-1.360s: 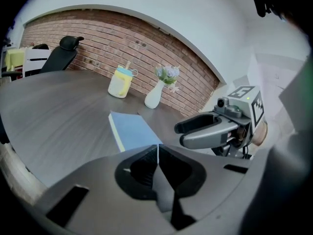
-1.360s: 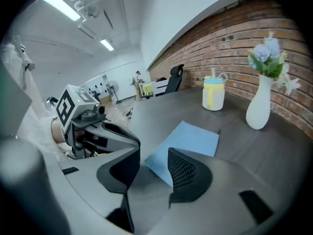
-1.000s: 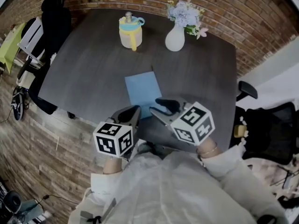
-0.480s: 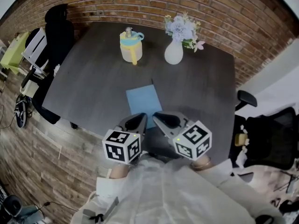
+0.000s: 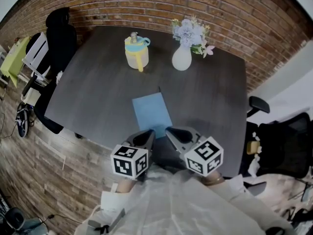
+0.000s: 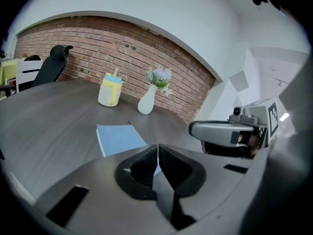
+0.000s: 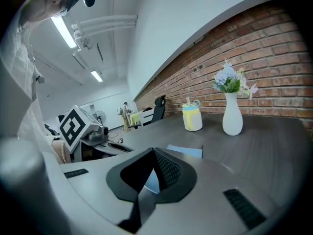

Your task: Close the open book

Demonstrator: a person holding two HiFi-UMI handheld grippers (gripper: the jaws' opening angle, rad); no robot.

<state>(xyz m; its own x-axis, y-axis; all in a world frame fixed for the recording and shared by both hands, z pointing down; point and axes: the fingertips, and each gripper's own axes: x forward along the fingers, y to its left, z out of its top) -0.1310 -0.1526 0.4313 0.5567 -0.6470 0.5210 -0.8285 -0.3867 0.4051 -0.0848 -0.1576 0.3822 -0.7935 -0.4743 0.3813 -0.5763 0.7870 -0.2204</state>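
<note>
1. Blue book [image 5: 150, 112] lies shut & flat on the dark table [image 5: 93, 87], cover up, near the person's edge, roughly mid-width.
2. Left gripper [image 5: 149, 132]: jaws clenched together, nothing clamped. Tip sits at the book's near edge, left side; can't tell if it touches.
3. Right gripper [image 5: 169, 130]: jaws have just been closing & now meet, nothing caught btwn them. Tip is at the book's near right corner; contact unclear.
4. In both gripper views a sliver of blue cover shows past the closed pads, i.e. the book is just ahead of each tool, not in its grip.
5. The 2 grippers angle inward toward each other, tips near each other but apart. Marker cube on left [image 5: 129, 161] & marker cube on right [image 5: 204, 155] are low in the head view, by the person's sleeves.
6. Far side of table: yellow cup w/ blue lid [image 5: 135, 50] on the left, white vase [image 5: 182, 58] w/ pale flowers [image 5: 190, 27] to its right. Both upright, well apart from the book.
7. Brick wall [image 5: 234, 13] behind the table; black chair [image 5: 61, 31] at the far left corner.
</note>
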